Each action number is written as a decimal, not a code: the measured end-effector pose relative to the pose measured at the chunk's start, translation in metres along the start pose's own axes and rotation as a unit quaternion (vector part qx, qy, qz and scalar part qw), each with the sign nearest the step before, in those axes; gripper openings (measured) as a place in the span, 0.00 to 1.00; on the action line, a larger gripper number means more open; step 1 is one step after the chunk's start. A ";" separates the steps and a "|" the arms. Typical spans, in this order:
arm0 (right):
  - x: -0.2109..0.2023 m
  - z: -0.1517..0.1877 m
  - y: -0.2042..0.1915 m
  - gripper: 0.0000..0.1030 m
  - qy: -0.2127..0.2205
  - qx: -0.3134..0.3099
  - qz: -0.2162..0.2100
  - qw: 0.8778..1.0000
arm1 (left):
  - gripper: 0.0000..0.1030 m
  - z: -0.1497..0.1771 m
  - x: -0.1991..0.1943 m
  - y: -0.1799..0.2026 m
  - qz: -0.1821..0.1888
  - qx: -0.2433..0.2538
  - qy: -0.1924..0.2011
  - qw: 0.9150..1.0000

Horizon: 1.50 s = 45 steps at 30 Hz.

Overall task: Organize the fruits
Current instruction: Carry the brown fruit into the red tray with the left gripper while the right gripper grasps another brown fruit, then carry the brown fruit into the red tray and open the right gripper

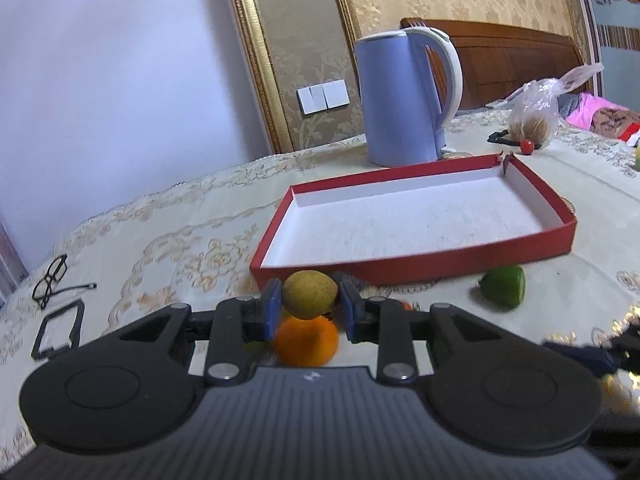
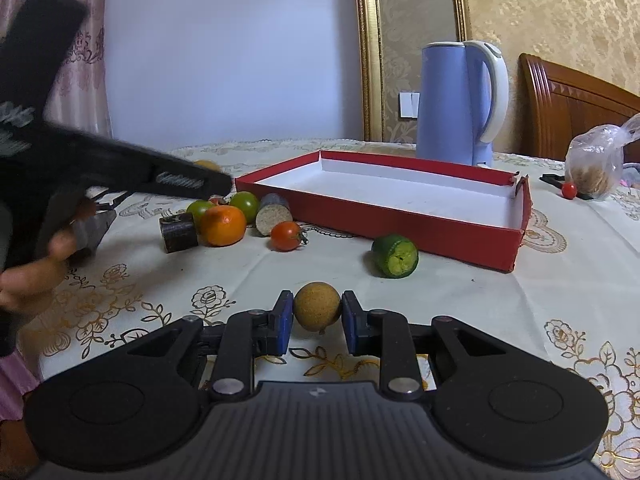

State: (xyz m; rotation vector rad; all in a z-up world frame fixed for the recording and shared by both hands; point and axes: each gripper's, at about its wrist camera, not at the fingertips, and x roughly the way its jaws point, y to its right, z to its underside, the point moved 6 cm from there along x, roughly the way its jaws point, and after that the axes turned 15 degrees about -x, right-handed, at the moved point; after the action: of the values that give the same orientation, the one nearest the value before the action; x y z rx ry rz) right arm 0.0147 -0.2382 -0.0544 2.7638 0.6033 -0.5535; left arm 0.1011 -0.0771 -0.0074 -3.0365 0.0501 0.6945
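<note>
Tablecloth (image 2: pixel 460 292) carries a red box (image 2: pixel 400 236), empty, at twelve o'clock of both grippers. Left gripper (image 1: pixel 308 312) clenches a yellow-green fruit (image 1: pixel 309 294) above an orange (image 1: pixel 306 340). Right gripper (image 2: pixel 316 324) clasps a tan round fruit (image 2: pixel 317 306); a cut lime (image 2: pixel 395 256) lies at one o'clock.

1. Red tray (image 2: pixel 400 220) interior bare; open from above.
2. Kettle (image 2: pixel 460 104) stands just behind the tray's far wall.
3. Cut lime (image 2: pixel 395 256) sits near the tray's front wall.
4. Fruit cluster, orange (image 2: pixel 223 225) and tomato (image 2: pixel 286 236), crowds the tray's left end.
</note>
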 end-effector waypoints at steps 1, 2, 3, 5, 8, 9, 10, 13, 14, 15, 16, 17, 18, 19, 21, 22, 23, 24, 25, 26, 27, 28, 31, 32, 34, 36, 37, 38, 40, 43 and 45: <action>0.000 0.000 0.000 0.25 0.001 0.001 0.000 1.000 | 0.28 -0.004 0.004 0.002 -0.003 0.003 0.000 1.000; -0.001 0.001 0.000 0.25 0.002 0.002 -0.001 1.000 | 0.28 -0.007 0.009 0.005 -0.005 0.008 0.001 1.000; -0.001 0.000 0.000 0.25 0.002 0.003 -0.001 1.000 | 0.28 -0.010 0.014 0.007 -0.010 0.013 0.002 1.000; -0.001 0.000 0.000 0.25 0.003 0.005 -0.003 1.000 | 0.28 -0.015 0.024 0.011 -0.019 0.019 0.000 1.000; -0.001 0.001 0.000 0.25 0.004 0.005 -0.005 1.000 | 0.28 -0.022 0.042 0.017 -0.022 0.022 -0.012 0.999; -0.002 0.001 0.001 0.25 0.004 0.007 -0.006 1.000 | 0.28 -0.024 0.047 0.018 -0.024 0.022 -0.016 0.999; -0.002 0.001 0.002 0.25 0.004 0.007 -0.006 1.000 | 0.28 -0.026 0.053 0.020 -0.026 0.023 -0.022 0.999; -0.002 0.002 0.003 0.25 0.006 0.009 -0.007 1.000 | 0.28 -0.032 0.069 0.024 -0.033 0.025 -0.032 0.999; -0.002 0.002 0.004 0.25 0.006 0.009 -0.007 1.000 | 0.28 -0.034 0.075 0.026 -0.035 0.027 -0.036 0.998; -0.002 0.002 0.004 0.25 0.006 0.010 -0.007 1.000 | 0.28 -0.036 0.080 0.027 -0.040 0.029 -0.040 0.998; -0.002 0.003 0.004 0.25 0.006 0.010 -0.007 1.000 | 0.28 -0.038 0.085 0.030 -0.043 0.032 -0.044 0.998; -0.003 0.003 0.004 0.25 0.006 0.011 -0.008 1.000 | 0.28 -0.039 0.090 0.033 -0.045 0.035 -0.047 0.997; -0.002 0.004 0.004 0.25 0.007 0.011 -0.008 1.000 | 0.28 -0.041 0.095 0.035 -0.048 0.038 -0.049 0.997; -0.002 0.004 0.004 0.25 0.007 0.011 -0.009 1.000 | 0.28 -0.044 0.102 0.039 -0.050 0.041 -0.055 0.996; -0.001 0.005 0.003 0.25 0.006 0.012 -0.011 1.000 | 0.30 -0.048 0.117 0.045 -0.054 0.043 -0.067 0.995; -0.001 0.005 0.003 0.25 0.005 0.013 -0.011 1.000 | 0.31 -0.051 0.124 0.047 -0.056 0.040 -0.071 0.995; 0.000 0.006 0.003 0.25 0.005 0.013 -0.011 1.000 | 0.48 -0.052 0.131 0.049 -0.057 0.040 -0.078 0.994; -0.001 0.006 0.003 0.25 0.005 0.013 -0.011 1.000 | 0.59 -0.053 0.137 0.050 -0.061 0.039 -0.084 0.994; -0.001 0.006 0.004 0.25 0.005 0.013 -0.012 1.000 | 0.73 -0.054 0.141 0.049 -0.071 0.037 -0.084 0.993; -0.001 0.006 0.004 0.25 0.006 0.013 -0.012 1.000 | 0.74 -0.055 0.141 0.047 -0.077 0.036 -0.077 0.993; -0.002 0.006 0.005 0.25 0.006 0.013 -0.011 1.000 | 0.74 -0.056 0.139 0.044 -0.079 0.035 -0.071 0.994; -0.002 0.007 0.006 0.25 0.007 0.014 -0.011 1.000 | 0.74 -0.056 0.135 0.040 -0.080 0.032 -0.068 0.994; -0.002 0.007 0.009 0.25 0.007 0.020 -0.009 1.000 | 0.74 -0.060 0.118 0.018 -0.079 0.004 -0.051 0.996; -0.002 0.008 0.009 0.25 0.007 0.024 -0.010 1.000 | 0.74 -0.060 0.111 0.010 -0.078 -0.007 -0.046 0.996; -0.002 0.007 0.009 0.25 0.008 0.027 -0.013 1.000 | 0.74 -0.058 0.092 -0.011 -0.083 -0.037 -0.032 0.995; -0.002 0.005 0.010 0.25 0.010 0.029 -0.010 0.999 | 0.74 -0.052 0.071 -0.031 -0.089 -0.072 -0.016 0.993; -0.003 0.003 0.010 0.25 0.012 0.030 -0.008 0.999 | 0.79 -0.046 0.059 -0.042 -0.085 -0.094 -0.006 0.992; -0.003 0.002 0.010 0.25 0.013 0.030 -0.007 0.999 | 0.86 -0.040 0.048 -0.051 -0.081 -0.113 0.000 0.990; -0.004 -0.002 0.011 0.25 0.017 0.034 -0.005 0.999 | 0.92 -0.025 0.026 -0.069 -0.066 -0.150 0.022 0.986; -0.006 -0.009 0.015 0.25 0.025 0.034 0.001 0.999 | 0.97 -0.006 0.005 -0.089 -0.059 -0.182 0.051 0.980; -0.006 -0.016 0.022 0.25 0.031 0.035 0.008 0.999 | 0.97 0.002 -0.004 -0.098 -0.054 -0.183 0.062 0.980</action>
State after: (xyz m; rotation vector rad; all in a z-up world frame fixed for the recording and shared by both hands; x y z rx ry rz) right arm 0.0243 -0.2541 -0.0339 2.8576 0.5871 -0.4959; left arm 0.1009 0.0213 -0.0055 -3.3953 -0.2697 0.5610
